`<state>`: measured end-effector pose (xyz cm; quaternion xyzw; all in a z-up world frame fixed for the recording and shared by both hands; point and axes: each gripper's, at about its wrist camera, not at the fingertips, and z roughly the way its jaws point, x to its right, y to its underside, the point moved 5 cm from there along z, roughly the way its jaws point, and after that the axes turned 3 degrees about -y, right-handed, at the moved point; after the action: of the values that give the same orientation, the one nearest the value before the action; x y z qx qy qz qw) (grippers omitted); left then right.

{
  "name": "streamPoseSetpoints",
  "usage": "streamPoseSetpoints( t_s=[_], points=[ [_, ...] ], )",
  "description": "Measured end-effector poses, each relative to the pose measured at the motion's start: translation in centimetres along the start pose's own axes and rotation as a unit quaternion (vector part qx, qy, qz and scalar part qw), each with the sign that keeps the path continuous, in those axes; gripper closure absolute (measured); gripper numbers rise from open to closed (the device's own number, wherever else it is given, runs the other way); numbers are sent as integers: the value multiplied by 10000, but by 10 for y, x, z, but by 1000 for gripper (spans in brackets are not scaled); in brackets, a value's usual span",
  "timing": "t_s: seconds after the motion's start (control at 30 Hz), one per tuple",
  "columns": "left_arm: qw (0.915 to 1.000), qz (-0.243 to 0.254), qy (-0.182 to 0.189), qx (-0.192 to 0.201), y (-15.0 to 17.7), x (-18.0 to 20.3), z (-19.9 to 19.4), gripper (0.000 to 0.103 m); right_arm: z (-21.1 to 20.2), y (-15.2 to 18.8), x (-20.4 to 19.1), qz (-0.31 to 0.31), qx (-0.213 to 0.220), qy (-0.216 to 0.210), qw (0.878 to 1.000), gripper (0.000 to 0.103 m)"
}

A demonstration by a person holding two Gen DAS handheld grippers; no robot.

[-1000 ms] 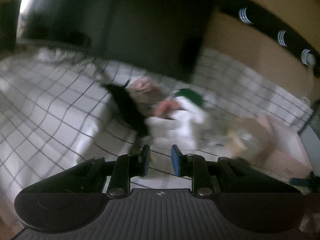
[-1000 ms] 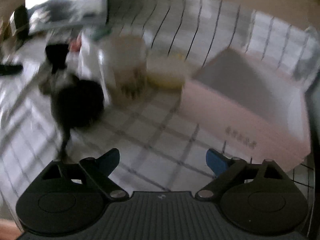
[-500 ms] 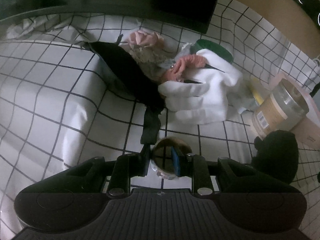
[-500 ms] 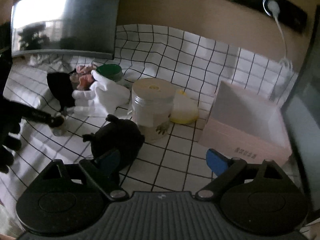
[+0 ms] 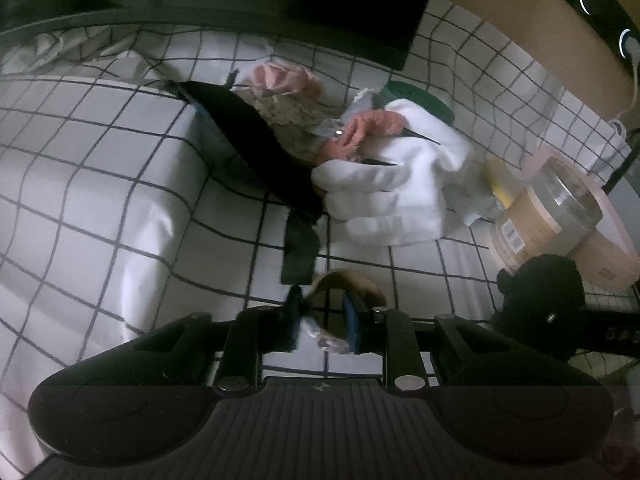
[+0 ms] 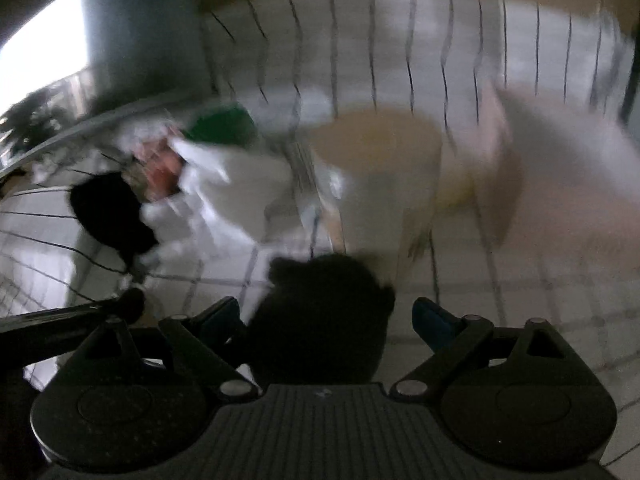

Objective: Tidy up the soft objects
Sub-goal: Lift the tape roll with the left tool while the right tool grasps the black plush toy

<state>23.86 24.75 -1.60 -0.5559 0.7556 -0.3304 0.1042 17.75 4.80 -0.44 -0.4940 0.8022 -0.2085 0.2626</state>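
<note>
A pile of soft things lies on the checked cloth: white gloves (image 5: pixel 384 196), a black strap-like cloth (image 5: pixel 260 148), pink fabric (image 5: pixel 280 76) and a coral knit piece (image 5: pixel 364 128). My left gripper (image 5: pixel 320 316) has its fingers narrowly apart around a small round ring-shaped object (image 5: pixel 344 284), one finger inside it; grip unclear. A black plush toy (image 6: pixel 320 312) sits between the open fingers of my right gripper (image 6: pixel 326 316), untouched by the pads; it also shows at the right of the left wrist view (image 5: pixel 540 296). The right wrist view is blurred.
A clear jar with a tan label (image 5: pixel 548 216) stands beside a pink open box (image 6: pixel 560 160). A green-lidded container (image 5: pixel 420 100) and a yellow item (image 5: pixel 498 184) lie behind the gloves. A dark monitor (image 5: pixel 280 0) stands at the back.
My right gripper has moved forward and down, so the black plush toy now lies between its open fingers. My left gripper has hardly moved and stays at the ring-shaped object.
</note>
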Motion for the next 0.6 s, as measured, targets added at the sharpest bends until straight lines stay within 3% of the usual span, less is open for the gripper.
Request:
streamPoseSetpoints(
  t_s=[0.07,0.13,0.17,0.33,0.47,0.6],
  points=[
    [9999,-101,1,11,2,-4,-1,90,11,7,5,258,-282,-217,9990,12],
    [9999,-104,85,10,4,-6,-3,90,9,10,5,293,-384,-429,9979,32],
    [9999,-52,107,9,6,-6,-5,91,6,11,2,169,-406,-561,9975,34],
    [9993,273,246,-34,14,4,-13,92,-23,7,-10,-542,-293,-734,9954,35],
    [9960,460,746,-195,22,30,-23,92,-58,0,1,-735,-61,-716,9947,35],
    [9873,759,1329,-426,32,73,-28,92,-99,-2,27,-717,205,-483,9960,35]
  ],
)
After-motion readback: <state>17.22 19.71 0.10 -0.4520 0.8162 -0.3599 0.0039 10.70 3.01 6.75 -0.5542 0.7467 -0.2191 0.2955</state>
